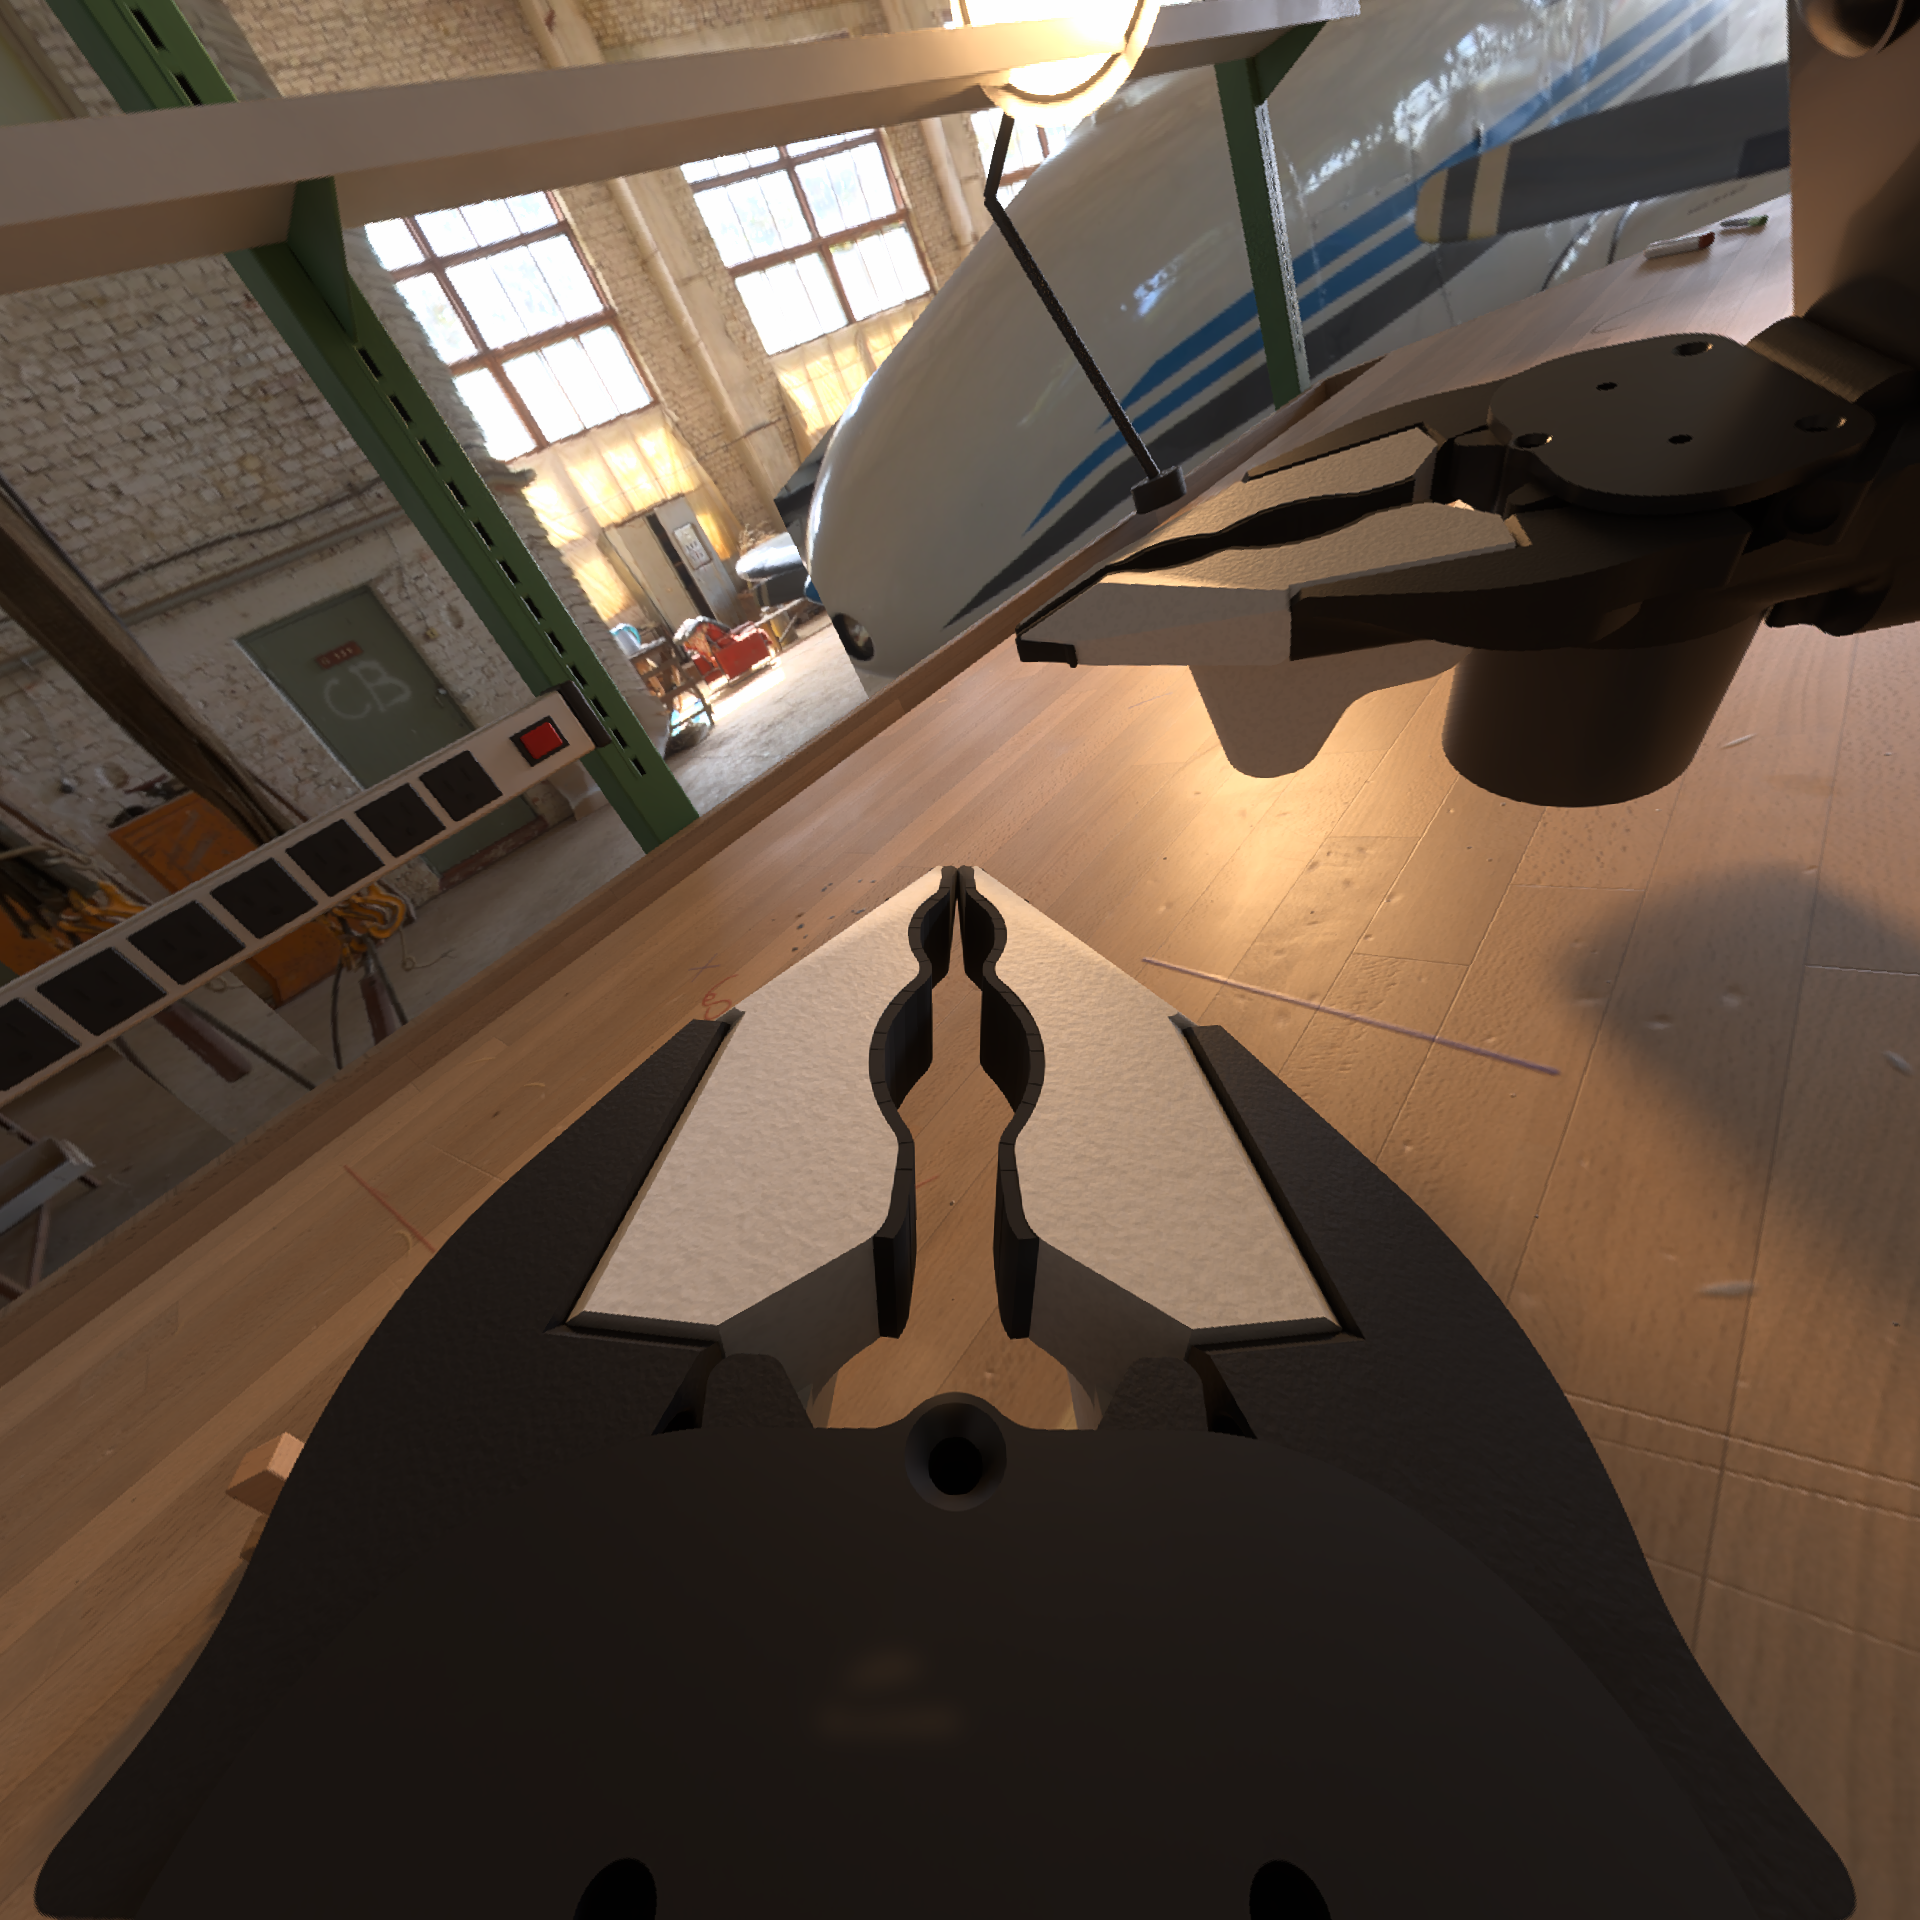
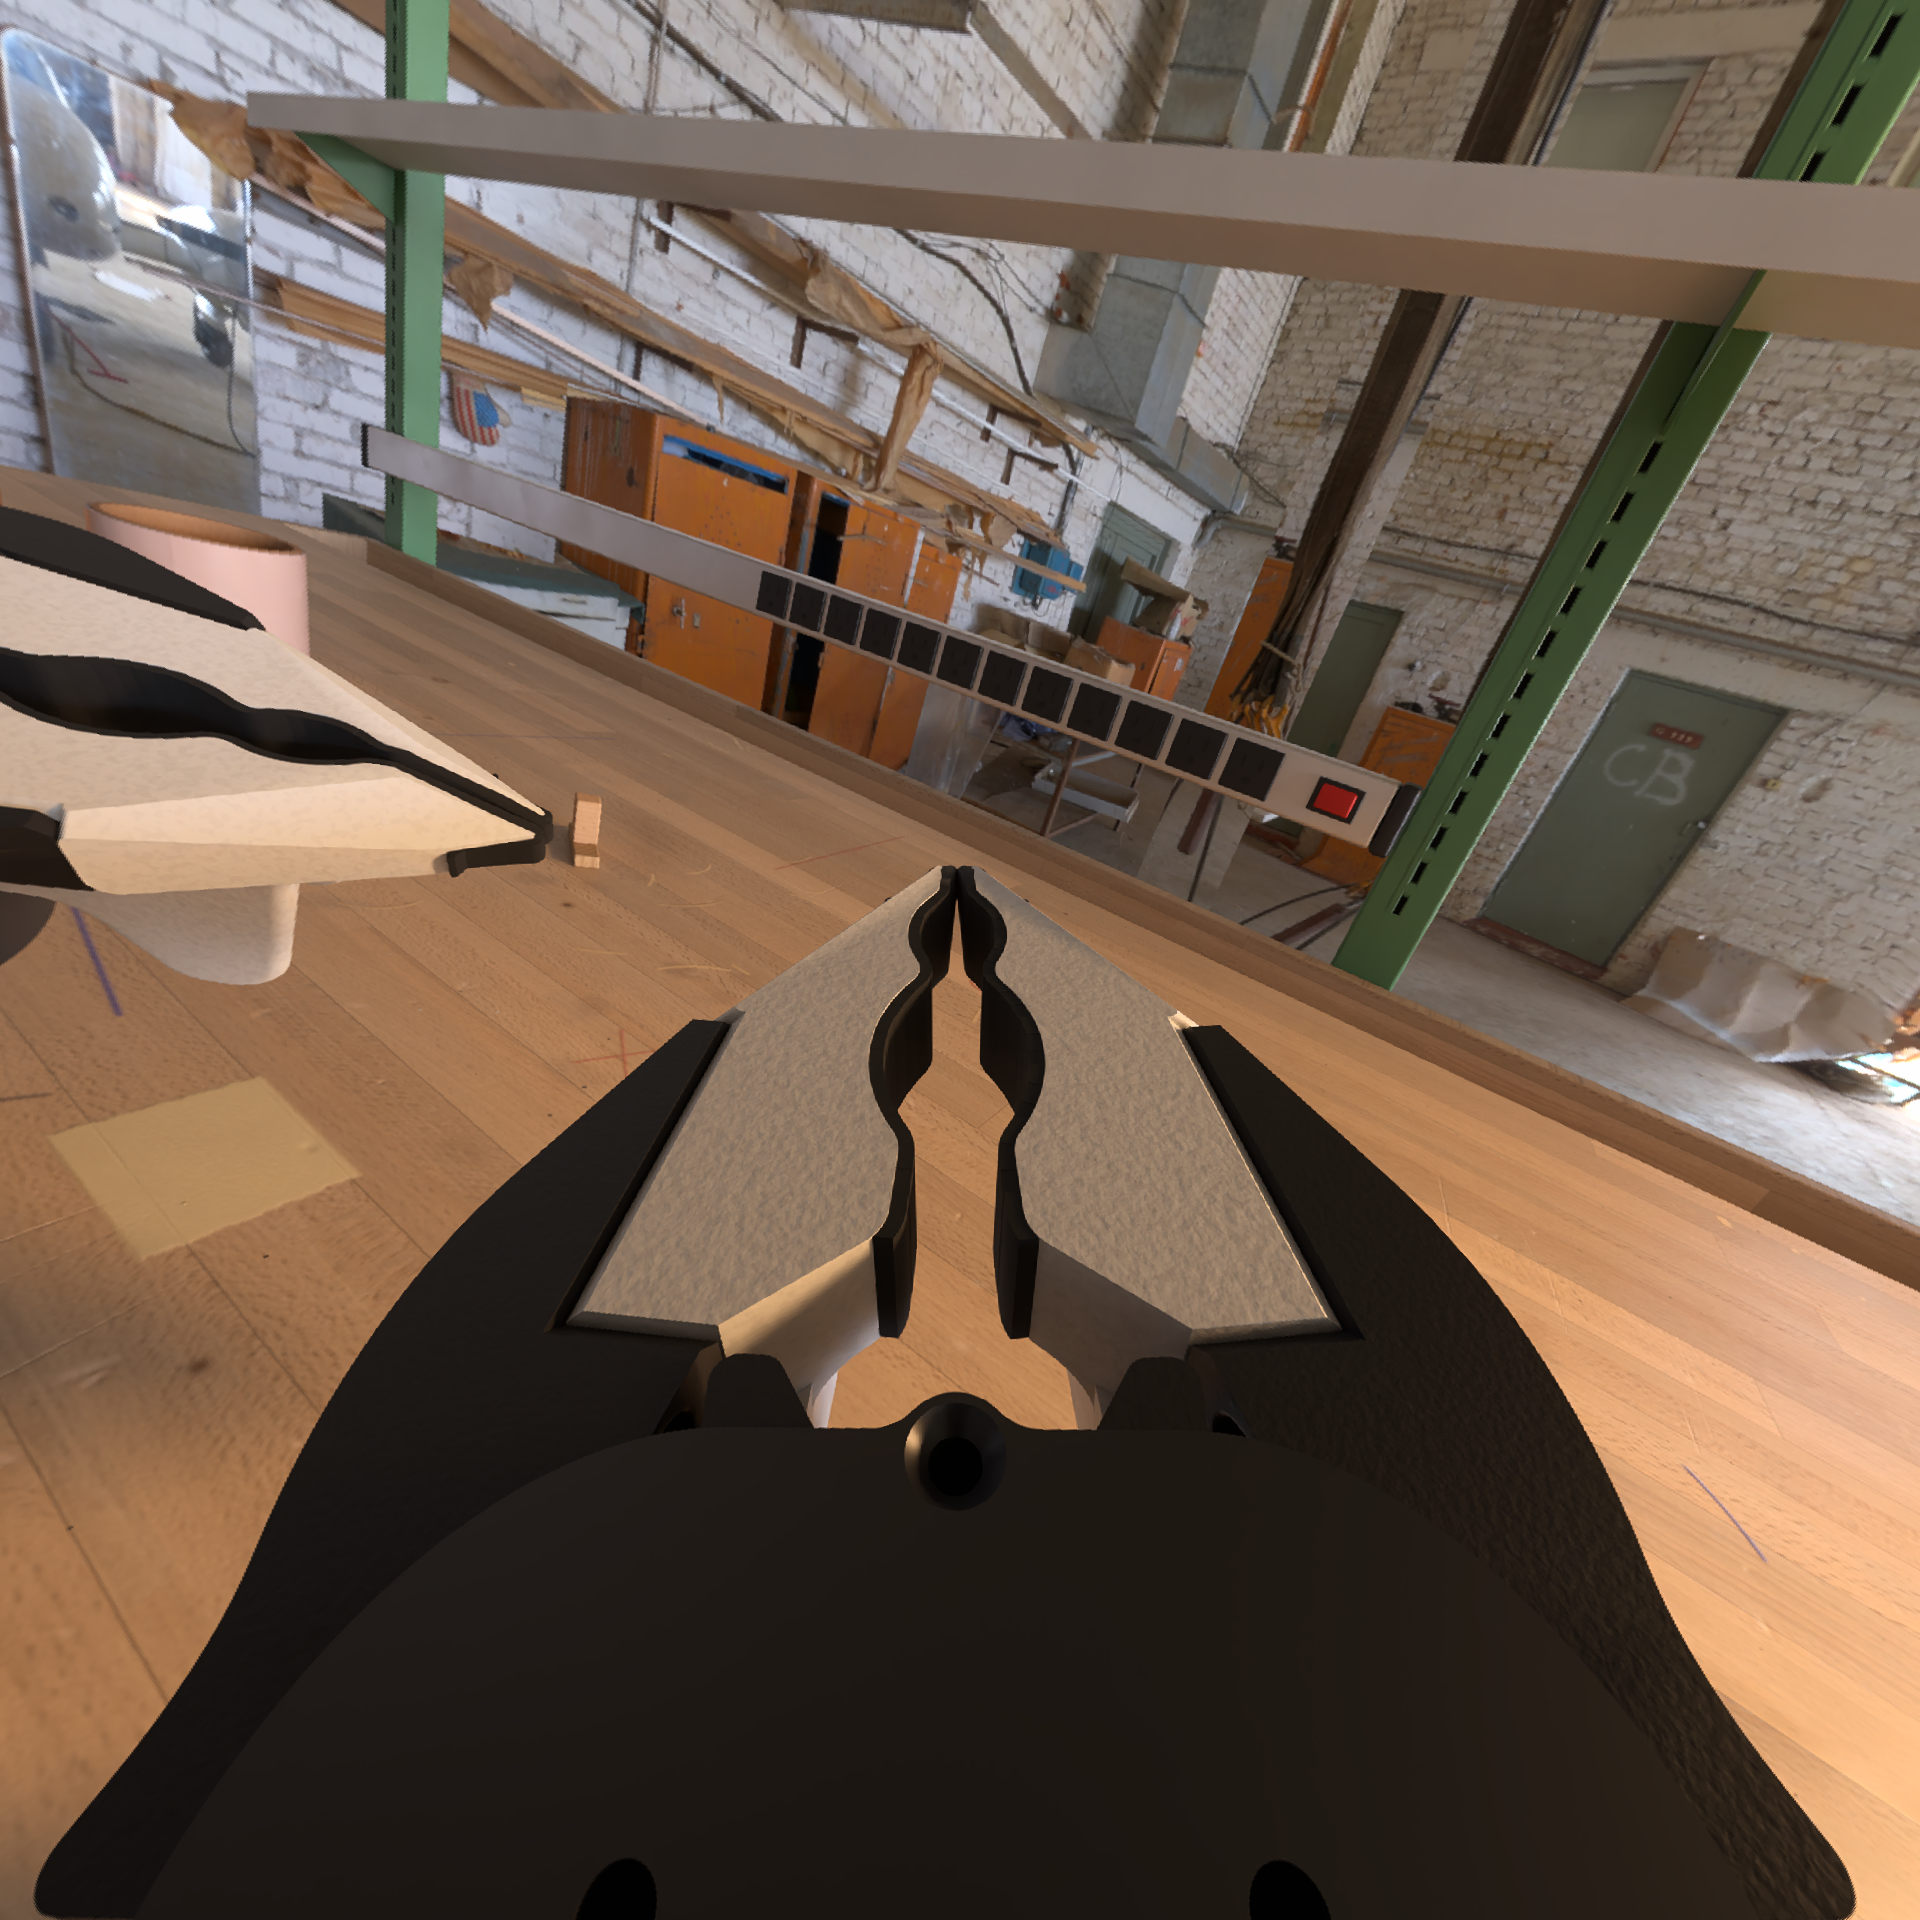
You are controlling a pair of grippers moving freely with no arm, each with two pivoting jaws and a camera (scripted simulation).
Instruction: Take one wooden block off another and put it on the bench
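Two small pale wooden blocks stand stacked on the wooden bench, far from my right gripper. That gripper is shut and empty, low over the bench. In the same view my left gripper lies on its side with its tips just left of the stack. In the left wrist view my left gripper is shut and empty. A block corner shows at lower left, mostly hidden by the gripper body. The right gripper shows at upper right, shut.
A pink cylinder stands behind the left gripper. A tan tape patch lies on the bench. A power strip runs along the back edge between green posts. A lamp base and markers sit farther off.
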